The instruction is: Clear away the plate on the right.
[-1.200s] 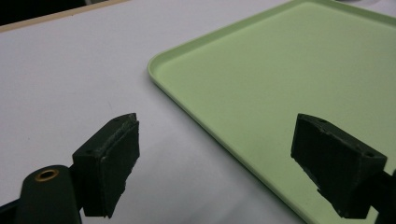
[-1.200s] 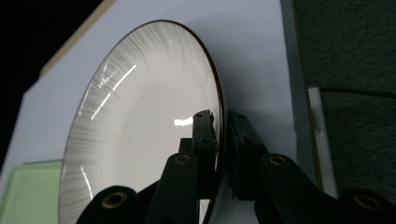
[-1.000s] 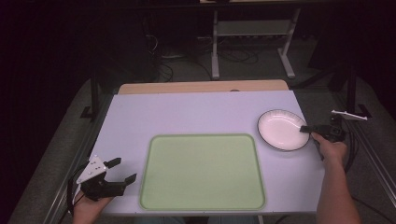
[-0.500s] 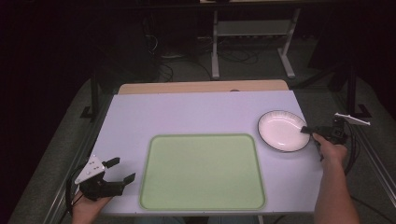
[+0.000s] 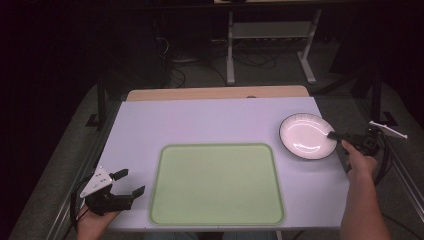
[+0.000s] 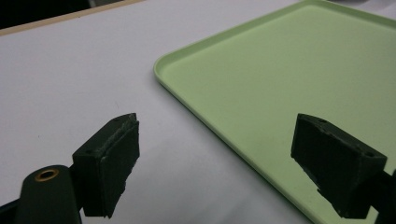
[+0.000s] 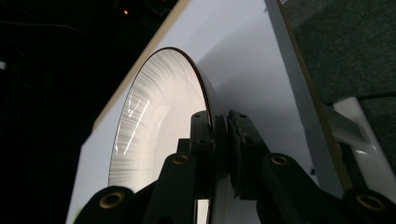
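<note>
Now right gripper [image 5: 334, 135] clamped on plate [image 5: 306, 136] rim at table's [image 5: 210, 120] right edge, plate shifted slightly rightward, perhaps starting to lift. Left gripper [image 5: 129, 183] idle, jaws wide, beside green tray [image 5: 216, 183]; tray bare.

White table [image 5: 215, 125], metal shelf frame [image 5: 270, 35] behind, cables on floor [image 5: 185, 55]

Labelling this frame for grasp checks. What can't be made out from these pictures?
- Right gripper view: whether the plate is lifted or resting on the table; its underside is turned away, its near rim hidden by the closed jaws.
- High view: the rim contact is too small to see.
- Left gripper view: the tray is cut off by the top, right and bottom edges.
- High view: the tray's contents, if any, are too small to see.
</note>
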Demonstrator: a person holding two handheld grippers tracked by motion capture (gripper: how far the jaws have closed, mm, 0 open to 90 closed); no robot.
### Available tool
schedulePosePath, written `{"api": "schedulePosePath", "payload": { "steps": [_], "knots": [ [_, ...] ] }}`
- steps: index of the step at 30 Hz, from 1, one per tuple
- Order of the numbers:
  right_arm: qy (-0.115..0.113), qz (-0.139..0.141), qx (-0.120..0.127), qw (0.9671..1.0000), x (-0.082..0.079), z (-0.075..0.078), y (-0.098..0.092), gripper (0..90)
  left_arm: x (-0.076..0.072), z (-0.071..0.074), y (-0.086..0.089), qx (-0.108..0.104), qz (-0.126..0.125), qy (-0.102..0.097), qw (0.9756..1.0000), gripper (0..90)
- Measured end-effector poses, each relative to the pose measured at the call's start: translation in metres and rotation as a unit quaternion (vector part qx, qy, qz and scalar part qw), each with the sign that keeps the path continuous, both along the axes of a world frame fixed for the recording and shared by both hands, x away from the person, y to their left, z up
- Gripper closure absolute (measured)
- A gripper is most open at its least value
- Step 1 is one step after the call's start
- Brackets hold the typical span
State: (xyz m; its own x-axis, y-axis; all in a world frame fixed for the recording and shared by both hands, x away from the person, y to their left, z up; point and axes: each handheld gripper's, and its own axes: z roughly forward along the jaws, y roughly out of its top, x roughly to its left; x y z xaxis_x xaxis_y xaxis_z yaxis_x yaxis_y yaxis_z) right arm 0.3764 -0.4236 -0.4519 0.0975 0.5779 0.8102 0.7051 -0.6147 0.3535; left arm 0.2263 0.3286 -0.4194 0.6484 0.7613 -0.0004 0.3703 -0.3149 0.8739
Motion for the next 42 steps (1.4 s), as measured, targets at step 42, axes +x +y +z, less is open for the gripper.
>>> {"api": "schedulePosePath", "payload": {
  "steps": [42],
  "knots": [
    [-0.105,0.076,-0.029,0.9912,-0.065,0.069,0.012,79.7,0.000,0.000,0.004,-0.015,0.004,0.003,0.9999,15.2]
  ]
}}
